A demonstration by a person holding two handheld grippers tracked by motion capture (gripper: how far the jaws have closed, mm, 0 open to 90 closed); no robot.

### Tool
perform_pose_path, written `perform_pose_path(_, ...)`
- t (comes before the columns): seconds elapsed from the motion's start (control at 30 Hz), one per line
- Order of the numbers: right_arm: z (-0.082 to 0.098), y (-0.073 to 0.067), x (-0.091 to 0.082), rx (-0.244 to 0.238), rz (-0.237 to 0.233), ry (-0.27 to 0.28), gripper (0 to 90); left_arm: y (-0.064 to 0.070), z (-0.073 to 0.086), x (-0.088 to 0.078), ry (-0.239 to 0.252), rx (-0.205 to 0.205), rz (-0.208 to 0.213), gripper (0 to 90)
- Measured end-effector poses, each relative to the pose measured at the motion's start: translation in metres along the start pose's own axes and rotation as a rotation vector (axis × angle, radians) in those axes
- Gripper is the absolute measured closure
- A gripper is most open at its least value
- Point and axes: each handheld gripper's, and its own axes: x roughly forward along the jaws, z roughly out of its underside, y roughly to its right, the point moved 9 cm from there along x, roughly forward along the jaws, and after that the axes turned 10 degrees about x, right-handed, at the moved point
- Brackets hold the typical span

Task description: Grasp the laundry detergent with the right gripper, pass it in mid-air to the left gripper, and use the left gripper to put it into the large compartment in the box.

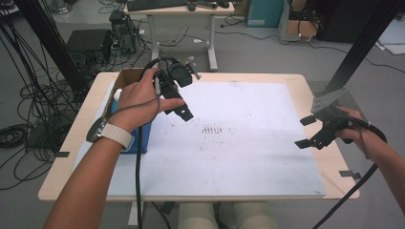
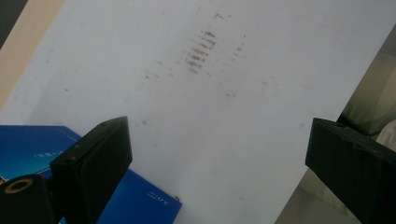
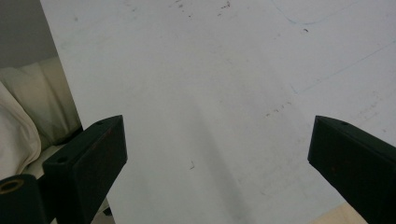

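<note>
My left gripper (image 1: 175, 99) hangs over the left part of a white board (image 1: 248, 157), held by a hand wearing a watch. Its jaws stand wide open with nothing between them, and in the left gripper view (image 2: 215, 135) they look down on the board (image 2: 243, 116). A blue box (image 1: 144, 134) lies under that hand at the board's left edge, and its corner (image 2: 140, 198) sits beside the left jaw. My right gripper (image 1: 304, 132) hovers at the board's right edge, open and empty, aimed across the bare board (image 3: 210, 84).
A patch of dark smudges (image 1: 213, 129) marks the board's middle. An open cardboard box (image 1: 125, 79) stands at the table's back left. Behind the table are a desk (image 1: 181, 19), floor cables (image 1: 28, 109) and black frame posts (image 1: 363, 45).
</note>
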Motion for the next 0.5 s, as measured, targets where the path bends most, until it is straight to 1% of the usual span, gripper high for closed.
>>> perform_pose_path(0.1, -0.0004, 0.0004, 0.0005, 0.001, 0.000, 0.001, 4.6, 0.0001, 0.0012, 0.0019, 0.007, -0.004, -0.001, 7.5)
perform_pose_path(0.13, -0.0004, 0.0003, 0.0007, 0.001, -0.001, 0.002, 4.6, -0.0002, 0.0022, 0.0014, 0.000, 0.000, -0.001, 7.5)
perform_pose_path(0.2, -0.0001, 0.0001, 0.0012, -0.002, -0.002, 0.000, 4.6, 0.0005, 0.0013, 0.0023, 0.015, -0.006, 0.002, 7.5)
perform_pose_path(0.3, 0.0008, 0.0001, 0.0016, -0.001, -0.001, -0.003, 4.6, 0.0007, 0.0026, 0.0019, 0.004, 0.001, -0.001, 7.6)
perform_pose_path(0.33, 0.0008, -0.0002, 0.0019, 0.002, -0.002, 0.001, 4.6, 0.0009, 0.0016, 0.0025, 0.015, -0.003, -0.001, 7.6)
perform_pose_path(0.43, 0.0014, -0.0009, 0.0020, 0.001, -0.003, 0.000, 4.6, 0.0006, 0.0018, 0.0020, 0.020, -0.010, -0.003, 7.6)
perform_pose_path(0.47, 0.0017, -0.0008, 0.0016, -0.002, -0.002, -0.005, 4.6, 0.0002, 0.0030, 0.0013, 0.012, -0.006, -0.002, 7.6)
perform_pose_path(0.5, 0.0016, -0.0007, 0.0015, -0.002, -0.001, -0.006, 4.6, 0.0007, 0.0021, 0.0018, 0.023, -0.009, 0.000, 7.6)
